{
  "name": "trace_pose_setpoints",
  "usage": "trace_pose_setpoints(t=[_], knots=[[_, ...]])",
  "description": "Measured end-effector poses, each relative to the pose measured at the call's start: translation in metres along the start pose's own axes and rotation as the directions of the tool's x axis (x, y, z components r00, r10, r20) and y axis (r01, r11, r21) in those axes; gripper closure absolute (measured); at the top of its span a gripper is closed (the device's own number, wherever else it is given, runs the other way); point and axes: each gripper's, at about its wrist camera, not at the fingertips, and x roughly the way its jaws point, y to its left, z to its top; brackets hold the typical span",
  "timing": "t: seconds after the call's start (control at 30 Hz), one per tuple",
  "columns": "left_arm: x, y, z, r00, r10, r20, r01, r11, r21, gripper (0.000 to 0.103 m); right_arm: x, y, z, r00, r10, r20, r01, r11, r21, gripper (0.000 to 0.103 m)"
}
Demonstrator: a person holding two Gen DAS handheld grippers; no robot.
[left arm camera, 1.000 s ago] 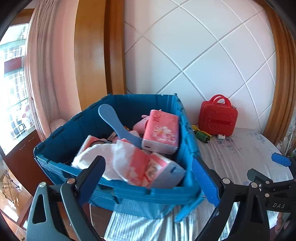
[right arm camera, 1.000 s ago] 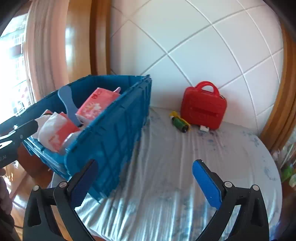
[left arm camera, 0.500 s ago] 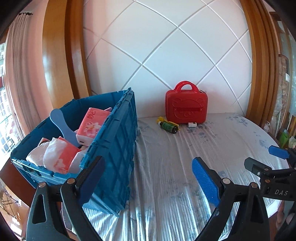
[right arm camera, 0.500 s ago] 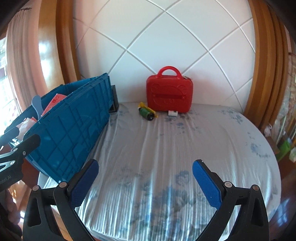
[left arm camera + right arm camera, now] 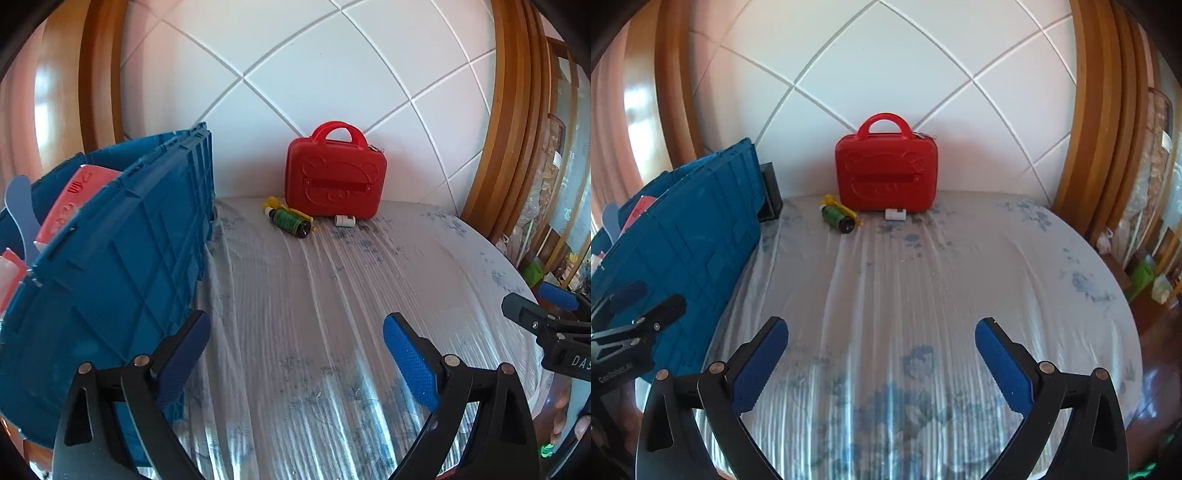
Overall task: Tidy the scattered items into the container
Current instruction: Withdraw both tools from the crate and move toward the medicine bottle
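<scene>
Where the flowered cloth covers the table [image 5: 923, 277], set against the white tiled wall: a red case [image 5: 886, 173], upright, handle up, at the far edge. Left of the red case, filling that side of the table, a blue crate [image 5: 110, 266], already holding pink tissue packs [image 5: 79, 192] and a pale blue paddle-shaped piece [image 5: 20, 206] that pokes above its rim. Just in front of the red case and a little left, lying on its side, a small dark bottle with a green label [image 5: 290, 221], resting on something yellow [image 5: 273, 203]. Right of the bottle, touching or nearly touching the foot of the red case, a tiny white item [image 5: 895, 214]. Nearer than the red case, well back from everything: left gripper [image 5: 295, 354] spread wide, holding nothing; right gripper [image 5: 881, 354] likewise spread wide over bare cloth, holding nothing.
</scene>
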Motion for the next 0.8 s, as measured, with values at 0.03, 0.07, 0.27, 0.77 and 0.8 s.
trace_pose_setpoints(t=[0.03, 0.07, 0.27, 0.77, 0.8], knots=[[0.006, -0.003, 0.001, 1.0, 0.001, -0.007, -0.001, 1.0, 0.007, 0.007, 0.005, -0.005, 0.0, 1.0, -0.002, 0.002, 0.002, 1.0, 0.013, 0.0], [0.011, -0.005, 0.003, 1.0, 0.011, -0.01, -0.011, 1.0, 0.01, 0.007, 0.01, -0.011, 0.001, 1.0, -0.004, 0.005, 0.003, 1.0, 0.027, 0.0], [0.048, -0.014, 0.007, 0.998, 0.051, -0.048, -0.054, 0.996, -0.065, 0.007, 0.061, -0.043, 0.014, 0.996, 0.069, -0.054, -0.067, 0.997, 0.049, 0.0], [0.162, -0.047, 0.01, 0.938, 0.218, -0.27, -0.268, 0.949, -0.164, 0.007, 0.221, -0.118, 0.042, 0.94, 0.225, -0.256, -0.221, 0.974, 0.044, 0.0], [0.169, -0.043, 0.013, 0.937, 0.221, -0.271, -0.271, 0.949, -0.163, 0.007, 0.229, -0.118, 0.044, 0.939, 0.223, -0.261, -0.219, 0.975, 0.045, 0.001]])
